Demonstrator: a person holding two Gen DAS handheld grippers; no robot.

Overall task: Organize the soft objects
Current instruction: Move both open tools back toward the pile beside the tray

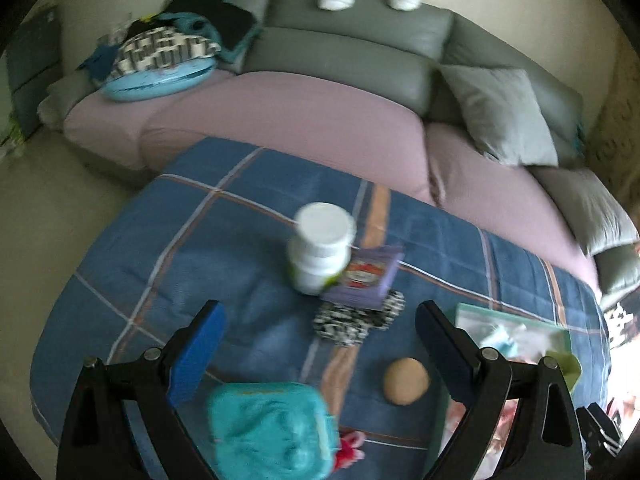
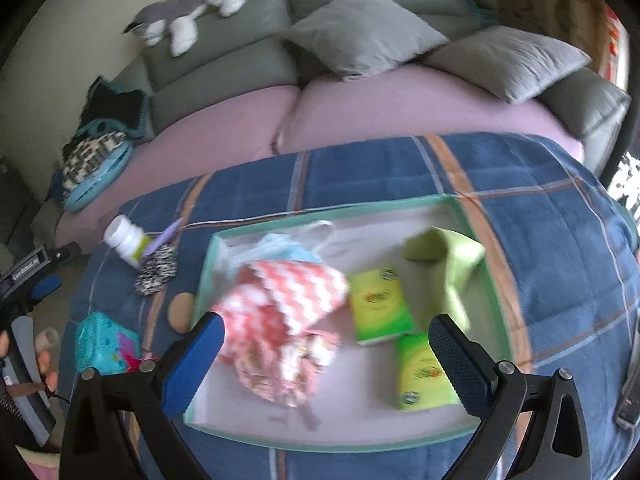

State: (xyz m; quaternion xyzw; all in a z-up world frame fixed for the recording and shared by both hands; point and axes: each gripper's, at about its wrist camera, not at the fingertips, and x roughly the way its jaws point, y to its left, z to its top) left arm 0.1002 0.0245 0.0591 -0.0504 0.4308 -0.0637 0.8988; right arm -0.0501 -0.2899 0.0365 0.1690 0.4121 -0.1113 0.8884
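Tray (image 2: 472,216) on the quilt (image 2: 560,248) holds two green tissue packs (image 2: 380,306), one green cloth (image 2: 448,260), one crumpled red-white cloth (image 2: 292,312). Left gripper (image 1: 320,354) and right gripper (image 2: 326,360): both wide open, empty.

One white pill bottle (image 1: 320,254), one purple packet (image 1: 364,278), one black-and-white knitted piece (image 1: 358,320), one tan round object (image 1: 406,380), one turquoise pouch (image 1: 272,428). One green-rimmed tray (image 2: 208,264), holding two green tissue packs (image 2: 378,304) (image 2: 424,374), one red-and-white chevron cloth (image 2: 288,312), one lime-green cloth (image 2: 448,264), one pale blue item (image 2: 276,250). Two grey cushions (image 2: 360,28) (image 2: 508,60). One grey-and-white plush dog (image 2: 188,12).
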